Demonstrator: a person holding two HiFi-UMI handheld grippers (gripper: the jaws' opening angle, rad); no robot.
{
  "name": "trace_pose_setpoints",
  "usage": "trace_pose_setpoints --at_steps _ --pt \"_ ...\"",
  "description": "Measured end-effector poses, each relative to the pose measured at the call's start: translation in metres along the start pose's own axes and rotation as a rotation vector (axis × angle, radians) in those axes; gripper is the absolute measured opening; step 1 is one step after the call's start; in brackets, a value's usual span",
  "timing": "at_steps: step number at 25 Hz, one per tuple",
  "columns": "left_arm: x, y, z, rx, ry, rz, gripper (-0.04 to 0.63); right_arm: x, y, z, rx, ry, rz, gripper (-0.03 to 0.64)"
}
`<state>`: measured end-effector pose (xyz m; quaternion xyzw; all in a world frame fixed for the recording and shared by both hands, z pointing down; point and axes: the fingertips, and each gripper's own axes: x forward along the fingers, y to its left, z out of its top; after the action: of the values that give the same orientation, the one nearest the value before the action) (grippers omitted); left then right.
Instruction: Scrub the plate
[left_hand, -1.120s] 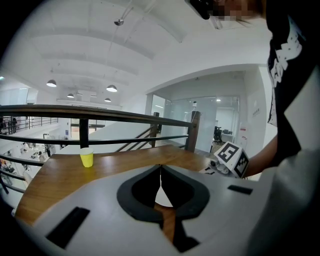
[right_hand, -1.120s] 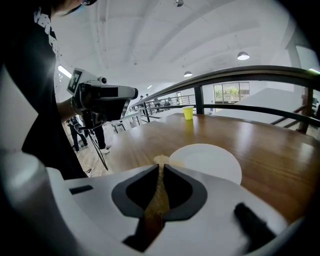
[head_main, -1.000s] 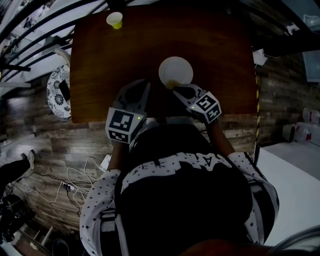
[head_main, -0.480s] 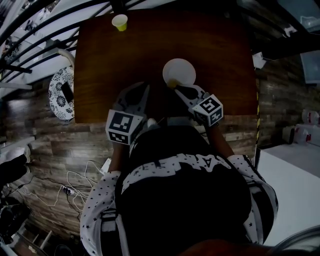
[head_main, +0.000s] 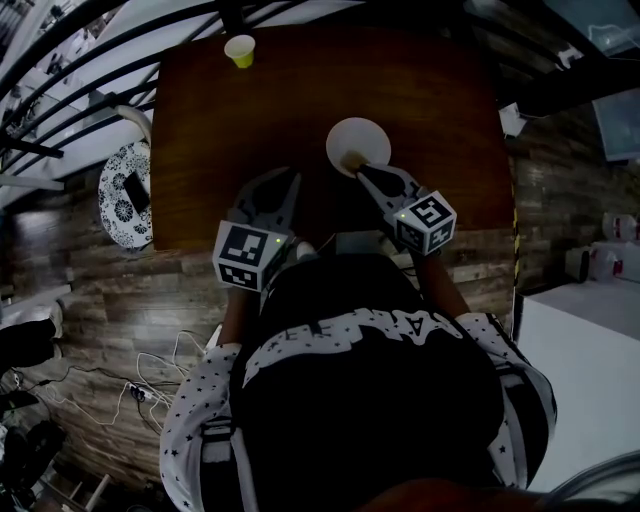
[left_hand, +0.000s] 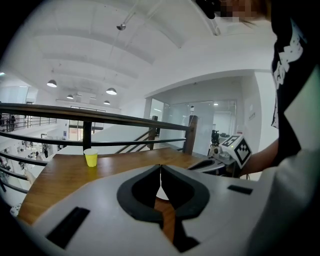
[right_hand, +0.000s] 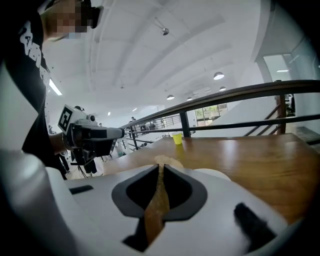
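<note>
A white plate (head_main: 360, 140) sits on the brown wooden table (head_main: 440, 100), a little right of its middle. My right gripper (head_main: 360, 170) reaches to the plate's near edge and is shut on a thin brownish scrubbing pad (right_hand: 158, 197), whose tip (head_main: 349, 161) rests at the plate's rim. In the right gripper view the plate's (right_hand: 216, 174) white edge shows just past the jaws. My left gripper (head_main: 286, 186) hovers over the table left of the plate, shut, with nothing between its jaws (left_hand: 160, 168).
A yellow paper cup (head_main: 240, 50) stands at the table's far left corner, also in sight as the cup (left_hand: 91, 157) and the cup (right_hand: 177, 138). A dark railing (left_hand: 100, 117) runs behind the table. A patterned round seat (head_main: 120, 190) stands left of it.
My right gripper has swung slightly to the right at its rear, while the pad stays at the plate's near rim. The left gripper has hardly moved.
</note>
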<state>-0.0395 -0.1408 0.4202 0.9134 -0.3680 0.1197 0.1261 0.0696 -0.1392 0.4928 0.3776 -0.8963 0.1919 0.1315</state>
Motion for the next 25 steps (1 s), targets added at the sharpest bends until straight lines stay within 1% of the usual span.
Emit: trace_pose_setpoints --at_steps 4,7,10,17,21,25 --pt "-0.004 -0.004 -0.002 0.002 -0.004 -0.009 0.014 -0.008 0.002 0.005 -0.027 -0.007 -0.028 0.043" --pt "-0.006 -0.007 -0.003 0.0 -0.005 -0.016 0.014 -0.013 0.007 0.012 -0.062 -0.006 -0.033 0.043" --pt "-0.006 -0.011 -0.003 0.003 -0.008 -0.023 0.014 -0.018 0.009 0.018 -0.073 -0.019 -0.038 0.043" --pt "-0.011 -0.014 -0.004 -0.001 -0.011 -0.024 0.014 -0.025 0.012 0.026 -0.067 -0.049 -0.051 0.043" --pt "-0.012 -0.012 -0.007 -0.004 -0.007 -0.026 0.014 -0.026 0.01 0.031 -0.042 -0.082 -0.055 0.043" --pt "-0.013 -0.013 -0.009 -0.008 -0.008 -0.028 0.014 -0.028 0.012 0.034 -0.052 -0.087 -0.065 0.043"
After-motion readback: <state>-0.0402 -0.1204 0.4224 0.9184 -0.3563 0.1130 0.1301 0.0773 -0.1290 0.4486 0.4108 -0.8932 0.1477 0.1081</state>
